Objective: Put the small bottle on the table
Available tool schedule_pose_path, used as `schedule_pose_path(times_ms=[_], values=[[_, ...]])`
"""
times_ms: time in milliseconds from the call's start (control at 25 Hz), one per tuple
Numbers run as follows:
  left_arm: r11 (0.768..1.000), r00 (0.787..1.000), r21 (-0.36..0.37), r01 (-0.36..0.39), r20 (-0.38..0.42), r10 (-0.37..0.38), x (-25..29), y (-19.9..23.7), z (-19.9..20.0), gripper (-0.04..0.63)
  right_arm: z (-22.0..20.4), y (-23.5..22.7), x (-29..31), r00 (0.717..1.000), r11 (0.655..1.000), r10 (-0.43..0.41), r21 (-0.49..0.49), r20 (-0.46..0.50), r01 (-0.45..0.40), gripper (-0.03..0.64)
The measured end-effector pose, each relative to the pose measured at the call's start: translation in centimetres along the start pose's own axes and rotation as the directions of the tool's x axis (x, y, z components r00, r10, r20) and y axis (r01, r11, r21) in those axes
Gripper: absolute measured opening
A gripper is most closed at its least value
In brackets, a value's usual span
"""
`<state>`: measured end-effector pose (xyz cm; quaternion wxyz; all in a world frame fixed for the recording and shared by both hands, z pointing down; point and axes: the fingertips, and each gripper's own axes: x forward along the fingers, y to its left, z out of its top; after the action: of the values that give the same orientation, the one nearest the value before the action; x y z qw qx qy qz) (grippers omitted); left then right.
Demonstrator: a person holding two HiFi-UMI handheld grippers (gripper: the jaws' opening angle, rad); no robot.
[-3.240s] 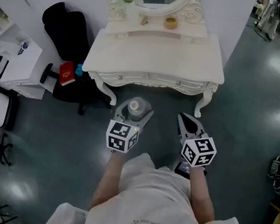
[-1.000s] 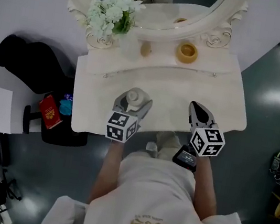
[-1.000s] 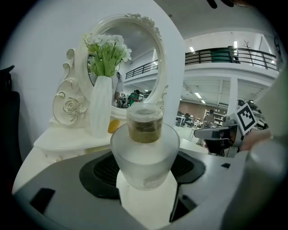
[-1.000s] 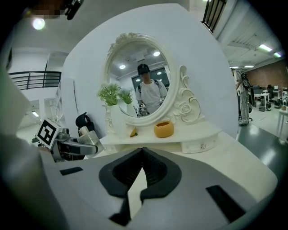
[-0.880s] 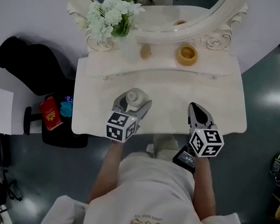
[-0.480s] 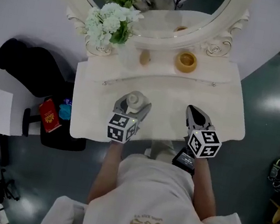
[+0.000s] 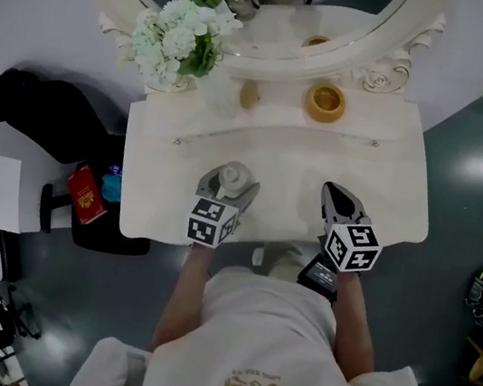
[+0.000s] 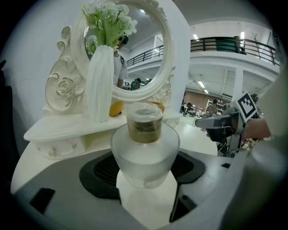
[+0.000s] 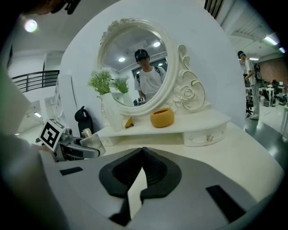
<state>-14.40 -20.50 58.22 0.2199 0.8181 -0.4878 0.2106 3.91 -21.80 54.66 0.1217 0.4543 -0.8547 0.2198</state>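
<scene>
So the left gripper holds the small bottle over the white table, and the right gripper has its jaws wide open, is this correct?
Not quite: the right gripper has its jaws together, with nothing between them, as the right gripper view shows. The left gripper does hold the small bottle over the white table.

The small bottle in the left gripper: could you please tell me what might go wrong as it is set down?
The small bottle looks smooth and tapered, held low in the left gripper, so it might slip or tip on release. It hangs near the front edge of the table; set down there, it could be knocked off.
</scene>
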Motion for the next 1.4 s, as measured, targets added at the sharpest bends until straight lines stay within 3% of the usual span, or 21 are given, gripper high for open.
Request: schedule_pose_path(times_ms=[680,1000,1400], values=[[0.997,0.994,0.056,0.056,-0.102,-0.051,3.9,-0.1,-2.7,0.345,-2.6,-1.7,1.7,0.996,0.999,-0.03,0.017,-0.083,0.032,0.012],[0.993,0.99,0.105,0.059,-0.133,-0.045,5.5,-0.2,-4.0,0.345,-3.4,-2.4,1.6,0.994,0.998,-0.041,0.032,-0.102,0.045,0.012],[0.993,0.99,0.108,0.045,-0.139,-0.03,7.1,-0.3,-4.4,0.345,-3.6,-3.1,1.9,0.993,0.999,-0.036,0.034,-0.113,0.04,0.012]])
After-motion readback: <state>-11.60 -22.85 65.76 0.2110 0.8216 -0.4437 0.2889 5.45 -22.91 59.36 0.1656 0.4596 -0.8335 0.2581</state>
